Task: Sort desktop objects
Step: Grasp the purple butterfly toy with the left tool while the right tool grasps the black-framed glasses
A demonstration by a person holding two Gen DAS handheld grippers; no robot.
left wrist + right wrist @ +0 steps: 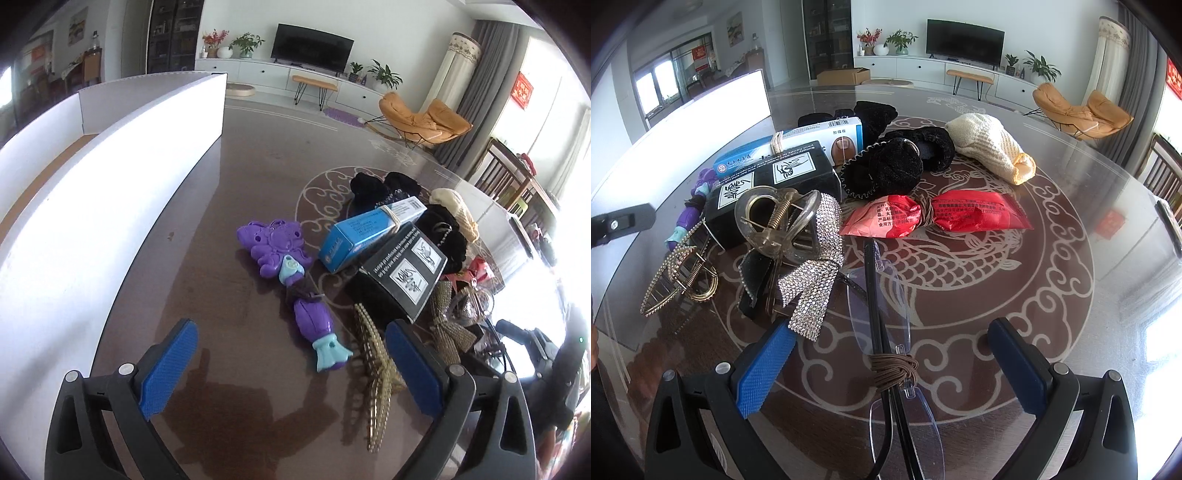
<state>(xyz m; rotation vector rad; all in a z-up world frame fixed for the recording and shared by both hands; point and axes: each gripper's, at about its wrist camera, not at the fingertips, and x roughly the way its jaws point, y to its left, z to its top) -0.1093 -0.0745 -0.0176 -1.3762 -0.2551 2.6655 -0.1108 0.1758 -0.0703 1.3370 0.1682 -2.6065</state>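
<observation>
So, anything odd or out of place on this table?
Nothing is spilled or broken. The oddity: brown hair ties are wound around the folded glasses and the red packet, and a cream one around the blue box. Both grippers are open.

Bare table [177, 206] btwn white box wall [110, 206] and purple toy [280, 254]: wide lane, nothing in it. Left gripper [291, 365] jaws spread; toy's tail end lies in the gap, gold claw clip [373, 373] just inside right finger. Beyond: blue carton [354, 240] stacked on black box [402, 277], touching, no way thru.

Right gripper [890, 369] spread wide; folded glasses [886, 325] w/ brown band lie btwn fingers. Rhinestone bow [812, 280] crowds left finger. Right side of table [1071, 295] bare. Ahead, red packet [938, 218], black scrunchie [882, 170], cream knit [990, 147] form a barrier.
</observation>
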